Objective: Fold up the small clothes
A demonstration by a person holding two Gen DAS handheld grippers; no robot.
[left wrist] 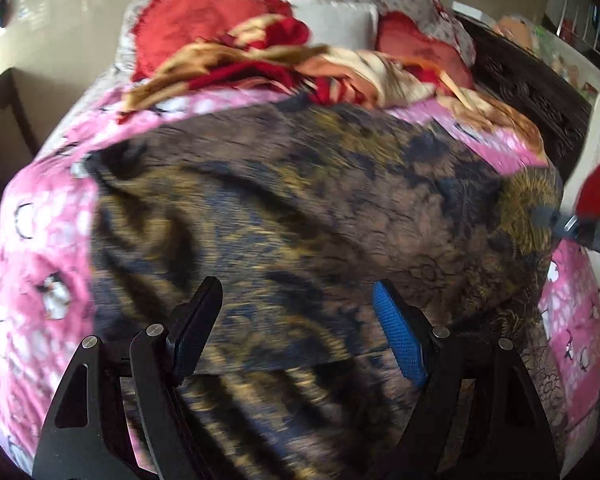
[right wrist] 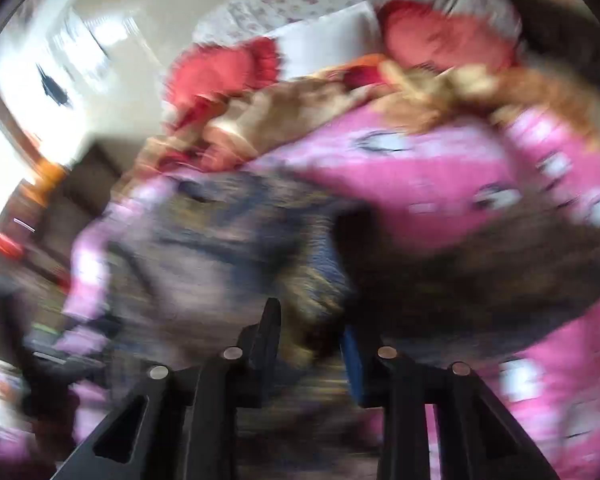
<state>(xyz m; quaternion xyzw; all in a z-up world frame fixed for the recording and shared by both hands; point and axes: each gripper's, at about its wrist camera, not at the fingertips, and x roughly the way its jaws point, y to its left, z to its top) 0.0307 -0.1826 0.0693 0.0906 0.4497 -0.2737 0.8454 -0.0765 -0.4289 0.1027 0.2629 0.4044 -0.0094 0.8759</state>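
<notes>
The left claw is spread wide over the brown cloth on the bed. The right claw pinches the cloth's right edge.

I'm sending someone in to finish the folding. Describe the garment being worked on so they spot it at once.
Start at the bed with the pink printed bedspread. Spread across its near half, below the heap of red and gold blankets, lies the dark patterned cloth. It is the only brown, mustard and navy mottled piece there; everything around it is pink, red or cream.
</notes>
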